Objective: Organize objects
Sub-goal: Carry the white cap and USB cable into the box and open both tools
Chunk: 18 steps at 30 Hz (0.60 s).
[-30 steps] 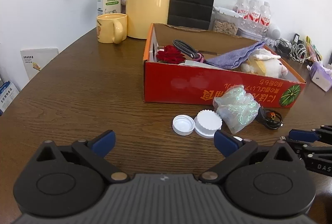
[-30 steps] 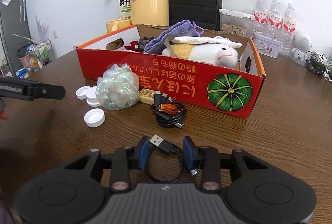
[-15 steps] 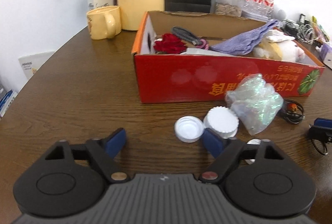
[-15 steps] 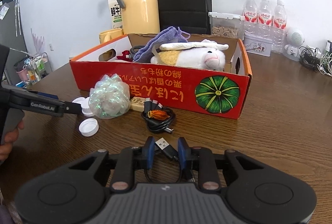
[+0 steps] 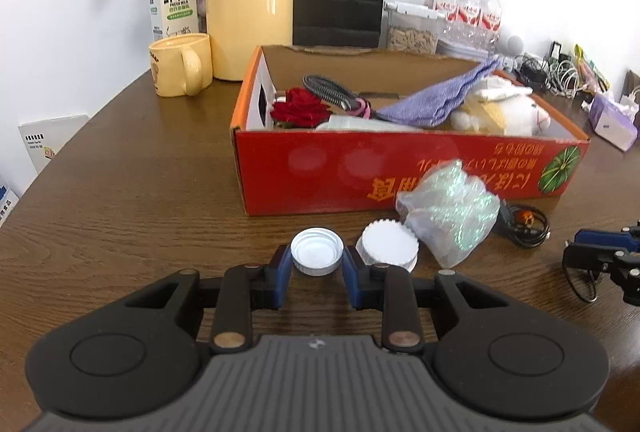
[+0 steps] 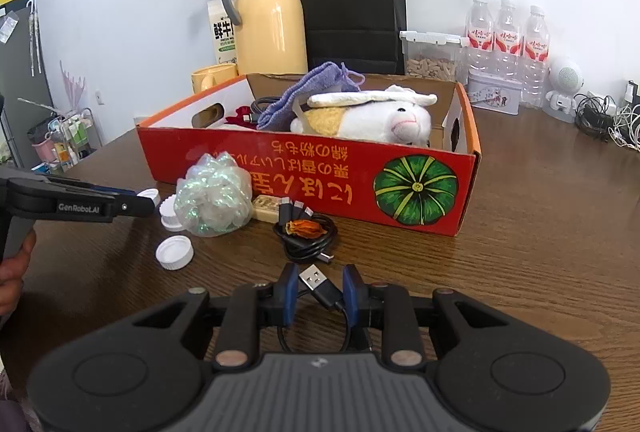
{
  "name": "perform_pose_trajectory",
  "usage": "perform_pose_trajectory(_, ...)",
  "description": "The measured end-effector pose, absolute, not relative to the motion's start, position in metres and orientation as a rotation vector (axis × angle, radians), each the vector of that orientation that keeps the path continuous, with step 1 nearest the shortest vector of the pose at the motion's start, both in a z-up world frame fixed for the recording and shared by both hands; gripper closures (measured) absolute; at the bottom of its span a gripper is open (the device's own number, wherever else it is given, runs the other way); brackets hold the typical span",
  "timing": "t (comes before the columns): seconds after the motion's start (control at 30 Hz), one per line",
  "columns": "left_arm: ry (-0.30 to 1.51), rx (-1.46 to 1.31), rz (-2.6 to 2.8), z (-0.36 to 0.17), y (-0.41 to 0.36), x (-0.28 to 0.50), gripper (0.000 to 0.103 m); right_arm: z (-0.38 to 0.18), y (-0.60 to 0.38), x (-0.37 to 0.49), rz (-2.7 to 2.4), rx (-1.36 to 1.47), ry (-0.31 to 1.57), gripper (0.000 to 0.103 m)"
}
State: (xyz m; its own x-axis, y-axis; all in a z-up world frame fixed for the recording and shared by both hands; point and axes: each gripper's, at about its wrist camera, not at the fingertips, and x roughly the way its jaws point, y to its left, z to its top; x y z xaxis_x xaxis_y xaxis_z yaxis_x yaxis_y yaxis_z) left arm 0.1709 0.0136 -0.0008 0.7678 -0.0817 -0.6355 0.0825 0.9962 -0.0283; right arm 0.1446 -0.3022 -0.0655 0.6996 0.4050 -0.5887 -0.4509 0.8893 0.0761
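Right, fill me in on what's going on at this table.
A person is tidying loose items into the red cardboard box, with a gripping tool in each hand. The left tool has its fingers either side of an upturned white bottle cap on the table, closed around it or nearly so. The right tool is shut on a black USB cable. Two more white caps, an iridescent plastic bag and another coiled cable lie in front of the box.

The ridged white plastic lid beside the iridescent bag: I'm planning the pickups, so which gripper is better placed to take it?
Left. The left gripper is next to the ridged white plastic lid, closed around only a smooth white cap; the right gripper grips a black USB cable.
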Motion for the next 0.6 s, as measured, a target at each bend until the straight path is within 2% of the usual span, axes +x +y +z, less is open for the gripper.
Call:
perform_pose_trajectory(0.07, 0.677, -0.002, -0.090, 0.004, 0.014, 0.170, 0.075, -0.063, -0.302, 0.144, 0.477, -0.076, 0.631, 0.081)
perform_pose_trajectory(0.13, 0.662, -0.002, -0.091, 0.009, 0.014, 0.169, 0.075, -0.061, -0.303, 0.144, 0.484, -0.071, 0.629, 0.103)
perform_pose_trajectory(0.3, 0.636, -0.002, -0.104, 0.019, 0.012, 0.167, 0.075, -0.056, -0.302, 0.144, 0.490, -0.077, 0.618, 0.101)
perform_pose_trajectory(0.5, 0.640, -0.004, -0.112, 0.017, 0.012, 0.163, 0.075, -0.062, -0.308, 0.145, 0.512, -0.104, 0.659, 0.081)
perform_pose_trajectory(0.57, 0.643, -0.009, -0.114, 0.017, 0.014, 0.161, 0.075, -0.065, -0.308, 0.143, 0.530, -0.129, 0.680, 0.065)
perform_pose_trajectory(0.6, 0.644, -0.011, -0.114, 0.016, 0.014, 0.160, 0.075, -0.067, -0.308, 0.141, 0.539, -0.139, 0.684, 0.065)
